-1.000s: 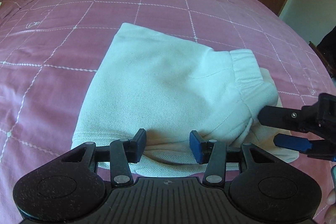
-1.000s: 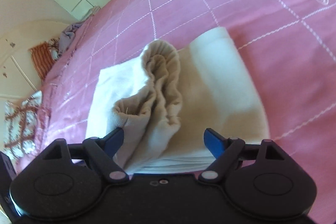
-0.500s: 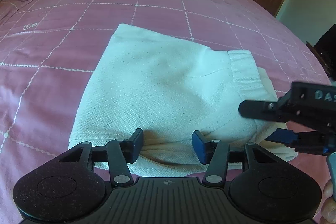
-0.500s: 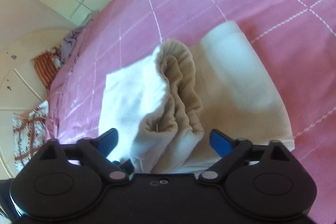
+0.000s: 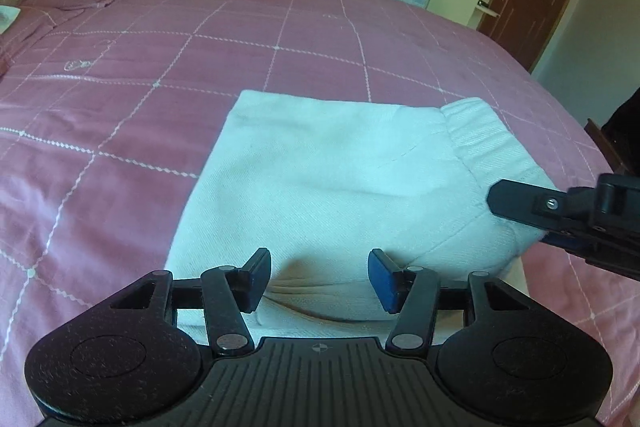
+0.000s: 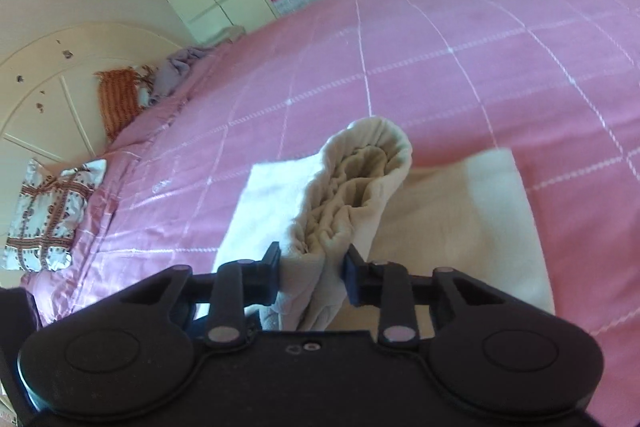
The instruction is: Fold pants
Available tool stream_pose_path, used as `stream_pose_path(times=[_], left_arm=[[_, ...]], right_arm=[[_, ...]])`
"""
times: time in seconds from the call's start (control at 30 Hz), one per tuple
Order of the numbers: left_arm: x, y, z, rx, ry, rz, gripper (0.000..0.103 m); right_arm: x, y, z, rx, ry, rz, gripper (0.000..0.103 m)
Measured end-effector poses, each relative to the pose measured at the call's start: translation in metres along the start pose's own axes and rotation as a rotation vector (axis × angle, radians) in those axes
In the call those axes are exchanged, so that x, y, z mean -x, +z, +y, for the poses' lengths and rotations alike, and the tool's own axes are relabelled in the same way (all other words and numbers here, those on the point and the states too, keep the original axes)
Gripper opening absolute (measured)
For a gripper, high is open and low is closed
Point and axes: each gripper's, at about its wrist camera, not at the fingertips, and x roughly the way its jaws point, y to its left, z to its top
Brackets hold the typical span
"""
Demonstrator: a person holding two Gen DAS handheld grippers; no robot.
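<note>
The white pants (image 5: 340, 195) are lying on the pink bed (image 5: 120, 75) already folded compact, while the right hand-held gripper (image 6: 312, 273), just closing, is pinching the bunched waistband (image 6: 360, 183) and the left hand-held gripper (image 5: 319, 277) is hanging half-open, leaving a last tidy fold.

The right gripper (image 6: 312, 275) has just been closing, its pads pinching cloth between them. The left gripper (image 5: 319, 279), at its nine o'clock, has been opening, pads apart.
</note>
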Motion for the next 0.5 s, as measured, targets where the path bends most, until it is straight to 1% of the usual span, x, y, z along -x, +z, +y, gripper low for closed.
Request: stream_pose_path(times=[0.03, 0.13, 0.27, 0.3, 0.33, 0.37, 0.4, 0.43, 0.5], left_arm=[[0.002, 0.002, -0.001, -0.004, 0.000, -0.009, 0.059], [-0.002, 0.002, -0.007, -0.020, 0.000, 0.005, 0.061], [-0.013, -0.013, -0.017, -0.038, -0.015, 0.052, 0.061], [-0.018, -0.019, -0.021, -0.052, -0.013, 0.067, 0.061], [-0.021, -0.024, -0.025, -0.071, 0.003, 0.067, 0.064], [-0.024, -0.030, -0.031, -0.106, 0.018, 0.058, 0.066], [-0.025, -0.034, -0.038, -0.151, 0.030, 0.052, 0.067], [-0.024, -0.036, -0.042, -0.174, 0.037, 0.050, 0.067], [-0.022, -0.035, -0.045, -0.180, 0.038, 0.052, 0.068]], right_arm=[[0.006, 0.004, -0.004, -0.001, 0.010, -0.010, 0.030], [0.021, 0.012, -0.021, -0.005, 0.022, -0.027, 0.030], [0.034, 0.007, -0.058, -0.053, -0.037, -0.042, 0.030], [0.034, 0.003, -0.069, -0.079, -0.051, -0.038, 0.030], [0.031, -0.001, -0.078, -0.095, -0.064, -0.028, 0.030], [0.022, -0.006, -0.088, -0.105, -0.073, 0.015, 0.030], [0.014, -0.011, -0.097, -0.116, -0.103, 0.046, 0.031], [0.009, -0.017, -0.104, -0.131, -0.126, 0.058, 0.032], [0.006, -0.026, -0.114, -0.177, -0.126, 0.059, 0.033]])
